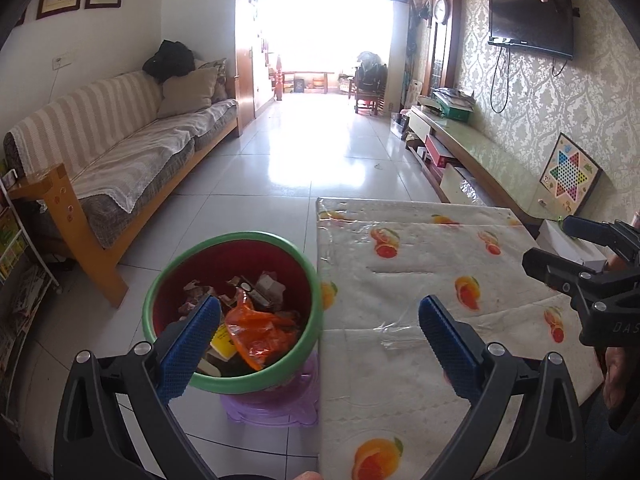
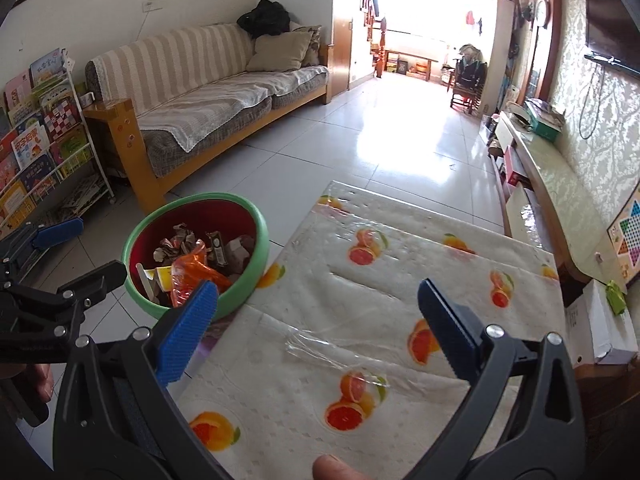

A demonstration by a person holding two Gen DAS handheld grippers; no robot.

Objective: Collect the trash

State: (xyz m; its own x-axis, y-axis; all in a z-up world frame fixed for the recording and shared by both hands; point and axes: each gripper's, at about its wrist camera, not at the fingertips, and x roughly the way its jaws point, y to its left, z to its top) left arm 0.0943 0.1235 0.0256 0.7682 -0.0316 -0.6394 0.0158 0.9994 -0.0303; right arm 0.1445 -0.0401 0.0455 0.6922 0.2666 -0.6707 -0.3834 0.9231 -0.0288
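A red bin with a green rim (image 1: 276, 376) (image 2: 256, 270) stands on a purple stool (image 1: 280, 408) at the table's left edge. It holds crumpled paper, an orange plastic bag (image 1: 260, 332) (image 2: 192, 272) and wrappers. My left gripper (image 1: 318, 344) is open, its left finger over the bin, its right finger over the table (image 1: 400, 400); it also shows at the left of the right wrist view (image 2: 86, 248). My right gripper (image 2: 316, 324) is open above the table (image 2: 280, 392), empty; it appears at the right of the left wrist view (image 1: 548, 242).
The table wears an orange-fruit print cloth under clear plastic. A white box (image 2: 600, 320) (image 1: 568, 244) lies at its far right corner. A sofa (image 1: 120, 160) lines the left wall, a bookshelf (image 2: 36, 136) beside it. A low TV cabinet (image 1: 472, 148) runs along the right wall.
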